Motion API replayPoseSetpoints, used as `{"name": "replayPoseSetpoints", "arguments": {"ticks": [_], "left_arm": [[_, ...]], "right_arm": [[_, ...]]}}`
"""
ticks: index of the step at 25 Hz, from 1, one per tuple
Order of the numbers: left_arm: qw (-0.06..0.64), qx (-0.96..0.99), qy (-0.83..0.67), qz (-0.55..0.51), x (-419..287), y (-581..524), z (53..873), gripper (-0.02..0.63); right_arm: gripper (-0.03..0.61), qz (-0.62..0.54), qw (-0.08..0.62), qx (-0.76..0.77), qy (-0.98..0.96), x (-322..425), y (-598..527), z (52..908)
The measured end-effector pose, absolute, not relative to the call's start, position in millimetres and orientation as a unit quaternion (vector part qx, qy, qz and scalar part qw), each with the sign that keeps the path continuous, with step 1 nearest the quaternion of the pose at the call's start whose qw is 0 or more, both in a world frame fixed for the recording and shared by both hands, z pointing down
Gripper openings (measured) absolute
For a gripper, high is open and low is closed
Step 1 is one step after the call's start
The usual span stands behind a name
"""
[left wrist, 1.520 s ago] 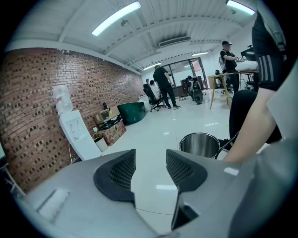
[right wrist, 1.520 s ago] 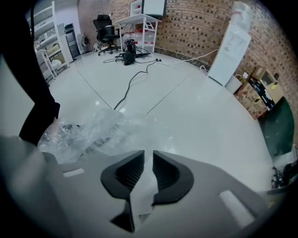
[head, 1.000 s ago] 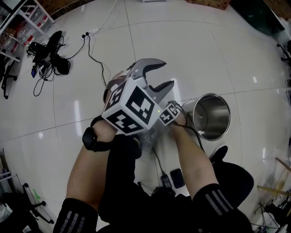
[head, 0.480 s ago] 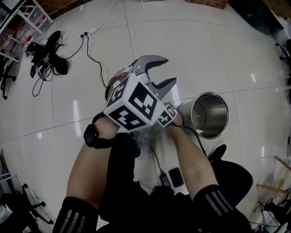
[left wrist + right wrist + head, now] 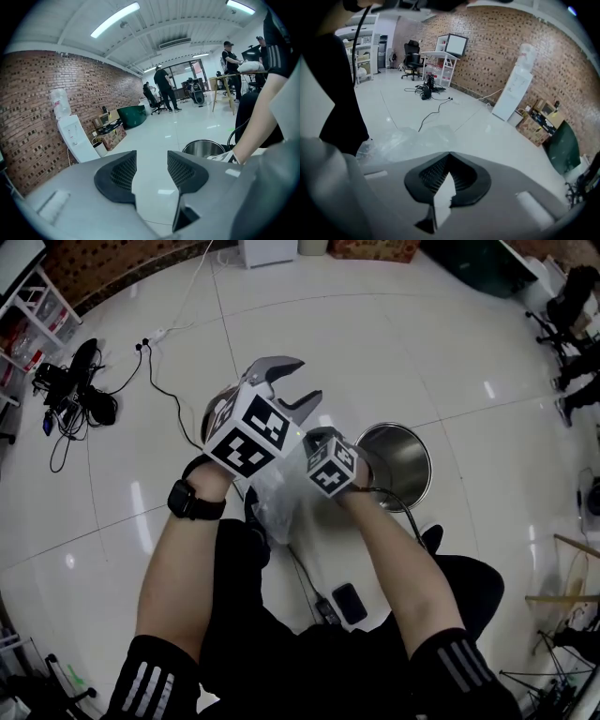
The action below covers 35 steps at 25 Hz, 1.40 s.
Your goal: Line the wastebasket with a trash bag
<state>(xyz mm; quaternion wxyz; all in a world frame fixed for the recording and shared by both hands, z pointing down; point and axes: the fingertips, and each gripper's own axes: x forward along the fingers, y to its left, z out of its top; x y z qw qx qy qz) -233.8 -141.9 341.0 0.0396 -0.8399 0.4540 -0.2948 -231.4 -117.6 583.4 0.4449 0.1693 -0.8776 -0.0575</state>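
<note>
Left forearm (image 5: pixel 173 563) and right forearm (image 5: pixel 394 554) reach forward side by side. We hold the left gripper (image 5: pixel 298 381) tilted gently down, jaws apart, nothing between; the right gripper (image 5: pixel 449 155), pitched steeper, jaws pressed together.

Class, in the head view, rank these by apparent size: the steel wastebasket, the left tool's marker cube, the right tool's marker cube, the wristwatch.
1. Left tool's marker cube and steel wastebasket: about alike; the cube sits nearer the camera, so unranked.
2. Right tool's marker cube.
3. Wristwatch.
</note>
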Motion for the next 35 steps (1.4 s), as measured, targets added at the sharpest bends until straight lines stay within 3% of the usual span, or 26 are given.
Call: {"name": "replayPoseSetpoints", "arguments": {"ticks": [8, 14, 23, 29, 35], "left_arm": [[0.043, -0.839, 0.461, -0.285, -218.1, -153.5, 335.6, 0.201], [0.046, -0.841, 0.45, -0.295, -201.9, -159.3, 337.9, 0.201], [0.021, -0.851, 0.403, -0.336, -166.0, -162.6, 371.4, 0.201], [0.02, -0.854, 0.323, -0.407, -121.4, -154.8, 410.7, 0.201], [0.013, -0.852, 0.234, -0.467, -70.1, -140.5, 457.0, 0.201]], "right_arm": [[0.006, -0.124, 0.411, 0.221, -0.876, -157.4, -153.0, 473.9], [0.006, -0.119, 0.43, 0.236, -0.863, -84.2, -155.1, 445.4], [0.008, 0.003, 0.52, 0.206, -0.829, 30.2, -121.2, 511.3], [0.007, 0.104, 0.574, 0.156, -0.797, 70.2, -86.0, 579.5], [0.007, 0.114, 0.634, 0.109, -0.757, 95.1, -66.6, 616.9]]}}
